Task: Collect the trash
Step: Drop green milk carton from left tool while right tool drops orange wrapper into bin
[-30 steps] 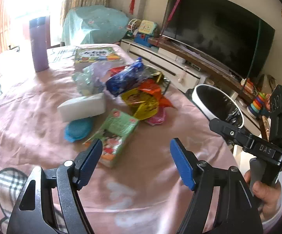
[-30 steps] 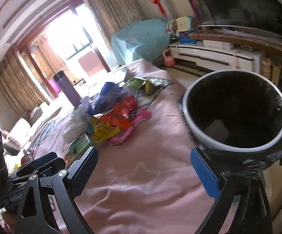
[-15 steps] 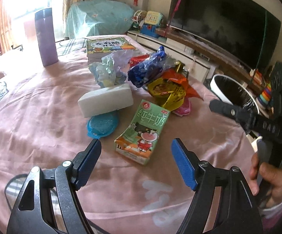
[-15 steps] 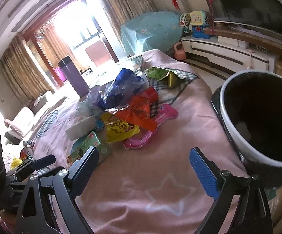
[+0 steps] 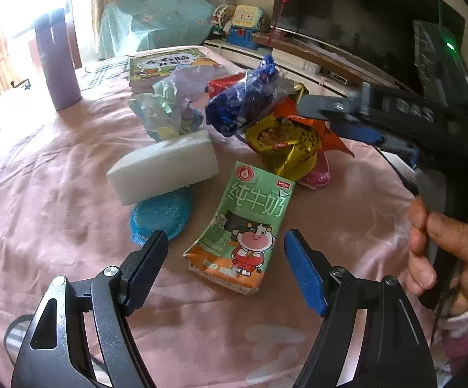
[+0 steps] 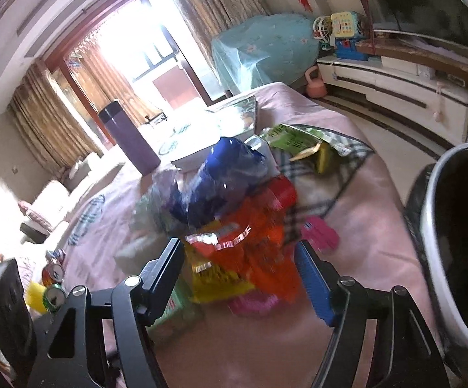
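My left gripper (image 5: 225, 266) hangs unclenched, milk carton (image 5: 245, 226) just ahead. My right gripper (image 6: 238, 278) is closing around the orange wrapper (image 6: 259, 232); it might drag neighbouring wrappers off the desk (image 5: 56, 194).

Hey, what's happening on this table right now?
A person is clearing trash off a pink-covered table with a gripper in each hand. The left gripper hangs open over a flattened green milk carton. The right gripper is closing around the orange and yellow wrappers, without a clear grip. A black-lined bin stands beside the table.
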